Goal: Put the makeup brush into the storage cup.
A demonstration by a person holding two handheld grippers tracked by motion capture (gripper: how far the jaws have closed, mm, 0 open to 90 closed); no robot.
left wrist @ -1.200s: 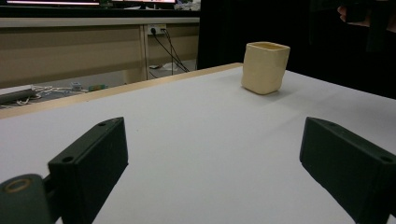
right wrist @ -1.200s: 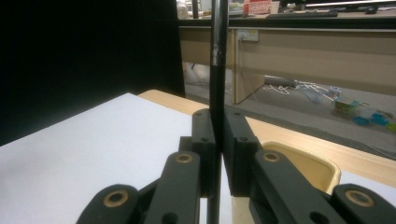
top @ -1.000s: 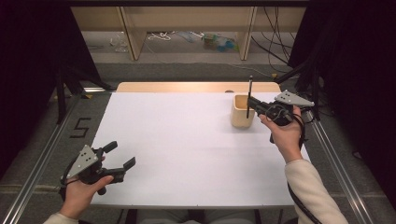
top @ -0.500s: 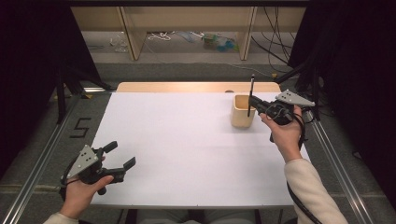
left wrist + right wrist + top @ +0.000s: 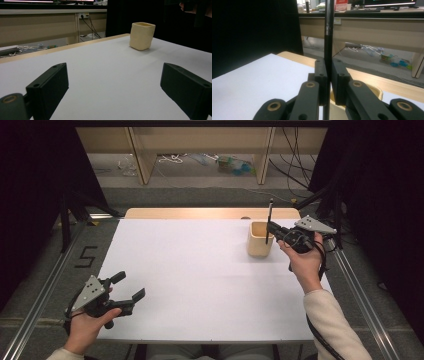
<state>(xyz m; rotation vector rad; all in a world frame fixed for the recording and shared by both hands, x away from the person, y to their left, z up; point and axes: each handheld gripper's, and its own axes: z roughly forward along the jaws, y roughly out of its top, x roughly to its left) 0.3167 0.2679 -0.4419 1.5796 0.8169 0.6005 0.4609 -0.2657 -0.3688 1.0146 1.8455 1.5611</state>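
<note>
**Pen held upright over cup, left tongs idle**

We had the right tongs (image 5: 276,234) clamped tight on a thin black pen (image 5: 269,220). In the right gripper view the two jaws pressed on the pen's shaft from either side, and the pen (image 5: 328,30) ran straight up past the top edge of the frame. From the high view the pen stood upright with its lower end at the mouth of the cream cup (image 5: 260,239); we couldn't tell whether the tip touched the inside. The cup sat on the white worktop (image 5: 200,270) at about 2 o'clock, near the far edge, with the right tongs just beside it at its 3 o'clock.

We held the left tongs (image 5: 127,290) low at about 7 o'clock on the worktop, near the front edge, well apart from the cup. Their jaws stood wide apart with nothing between them; the left gripper view showed bare worktop in the gap and the cup (image 5: 142,35) far off, toward 1 o'clock.
</note>
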